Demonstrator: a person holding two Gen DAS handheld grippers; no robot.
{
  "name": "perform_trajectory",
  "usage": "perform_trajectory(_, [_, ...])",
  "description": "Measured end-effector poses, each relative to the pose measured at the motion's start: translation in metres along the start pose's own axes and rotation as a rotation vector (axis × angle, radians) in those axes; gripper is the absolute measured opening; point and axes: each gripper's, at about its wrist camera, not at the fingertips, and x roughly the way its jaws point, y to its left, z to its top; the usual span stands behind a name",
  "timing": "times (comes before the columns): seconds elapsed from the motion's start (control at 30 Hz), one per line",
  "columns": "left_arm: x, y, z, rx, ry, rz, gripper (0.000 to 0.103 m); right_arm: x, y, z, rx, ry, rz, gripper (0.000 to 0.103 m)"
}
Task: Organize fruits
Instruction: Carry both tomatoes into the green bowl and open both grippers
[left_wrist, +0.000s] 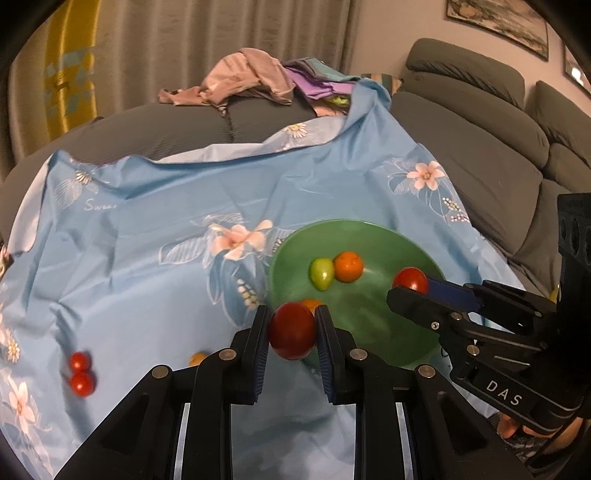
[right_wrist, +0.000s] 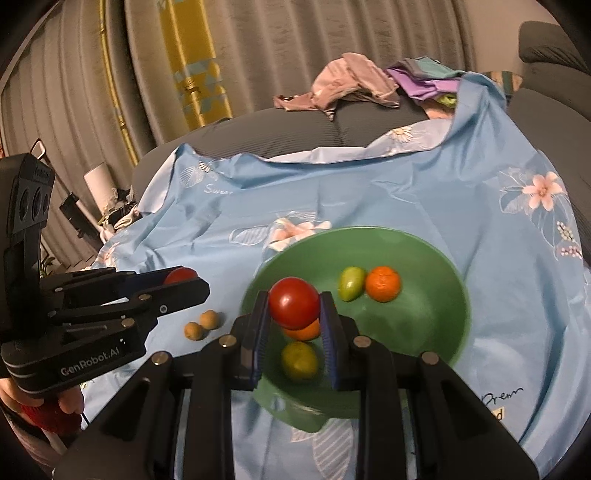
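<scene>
A green bowl (left_wrist: 388, 332) (right_wrist: 424, 332) sits on a blue flowered cloth (left_wrist: 147, 258) (right_wrist: 498, 295). It holds a green fruit (left_wrist: 321, 273) (right_wrist: 350, 282), an orange (left_wrist: 348, 266) (right_wrist: 382, 283), a second orange (right_wrist: 304, 331) and a yellow-green fruit (right_wrist: 299, 360). My left gripper (left_wrist: 292, 330) (right_wrist: 184, 280) is shut on a red tomato (left_wrist: 291, 330) (right_wrist: 180, 275) by the bowl's left rim. My right gripper (right_wrist: 294, 306) (left_wrist: 410, 286) is shut on another red tomato (right_wrist: 293, 302) (left_wrist: 410, 279) above the bowl.
Two small red tomatoes (left_wrist: 80, 373) and a yellow fruit (left_wrist: 197, 357) lie on the cloth left of the bowl. Two brown round fruits (right_wrist: 202, 325) lie there too. Clothes (left_wrist: 251, 79) are piled on the grey sofa (left_wrist: 480, 147) behind.
</scene>
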Motion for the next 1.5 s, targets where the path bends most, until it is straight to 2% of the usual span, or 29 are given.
perform_trajectory(0.37, [0.033,-0.022,0.010,0.040,0.044,-0.030,0.024,0.004,-0.024,-0.005,0.036,0.001,-0.026,0.027])
perform_trajectory(1.1, [0.071,-0.031,-0.003,0.099,0.139,0.035,0.024,0.018,-0.037,-0.011,0.036,0.043,-0.052,0.028])
perform_trajectory(1.33, [0.071,-0.030,-0.004,0.090,0.137,0.032,0.024,0.019,-0.036,-0.013,0.043,0.061,-0.054,0.029])
perform_trajectory(1.43, [0.069,-0.029,-0.005,0.082,0.137,0.026,0.027,0.019,-0.035,-0.013,0.042,0.064,-0.054,0.030])
perform_trajectory(1.5, [0.066,-0.029,-0.005,0.080,0.127,0.025,0.033,0.018,-0.033,-0.013,0.036,0.065,-0.054,0.032])
